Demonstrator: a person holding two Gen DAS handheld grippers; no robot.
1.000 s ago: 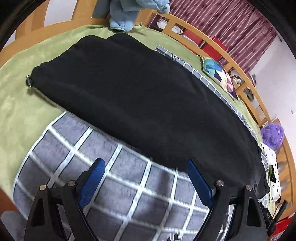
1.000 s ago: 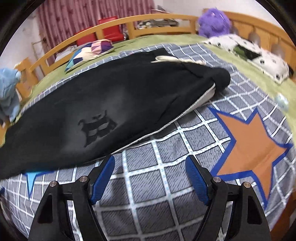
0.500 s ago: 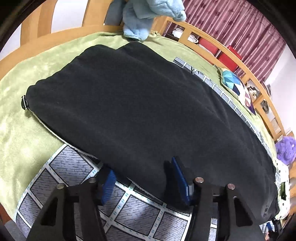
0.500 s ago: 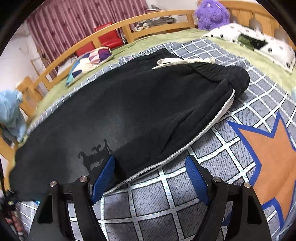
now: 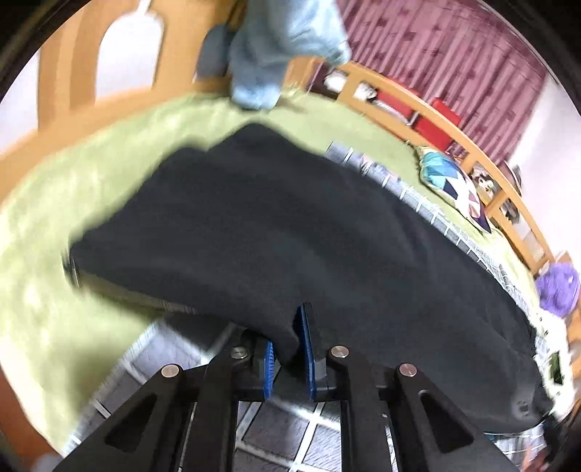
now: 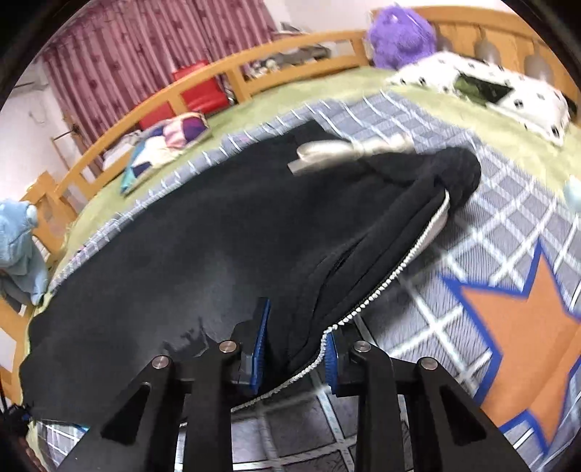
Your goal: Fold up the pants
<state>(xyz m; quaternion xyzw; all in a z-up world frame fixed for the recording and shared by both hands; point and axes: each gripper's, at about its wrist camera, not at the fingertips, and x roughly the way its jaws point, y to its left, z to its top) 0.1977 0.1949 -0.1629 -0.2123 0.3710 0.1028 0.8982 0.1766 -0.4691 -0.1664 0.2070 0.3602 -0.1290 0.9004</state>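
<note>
Black pants (image 5: pixel 276 232) lie lengthwise across the bed, folded leg over leg, with a white-dotted side stripe along the near edge (image 6: pixel 385 279). My left gripper (image 5: pixel 288 334) is shut on the near edge of the leg end, with fabric bunched between its blue pads. My right gripper (image 6: pixel 296 337) is closed on the near edge nearer the waistband (image 6: pixel 450 170), with a fold of cloth and the stripe between its pads. A pale drawstring (image 6: pixel 326 152) lies on the waist end.
The bed has a grey checked blanket (image 6: pixel 508 203) with an orange star (image 6: pixel 523 326) over a green cover (image 5: pixel 43 232). A wooden rail (image 6: pixel 254 69) runs around it. A patchwork cushion (image 5: pixel 454 185), blue plush (image 5: pixel 268 54), purple plush (image 6: pixel 399 32) and spotted pillow (image 6: pixel 508 94) lie at the edges.
Both grippers moved forward onto the near edge of the pants and closed from wide open. The edge is now pinched and slightly lifted in each.
</note>
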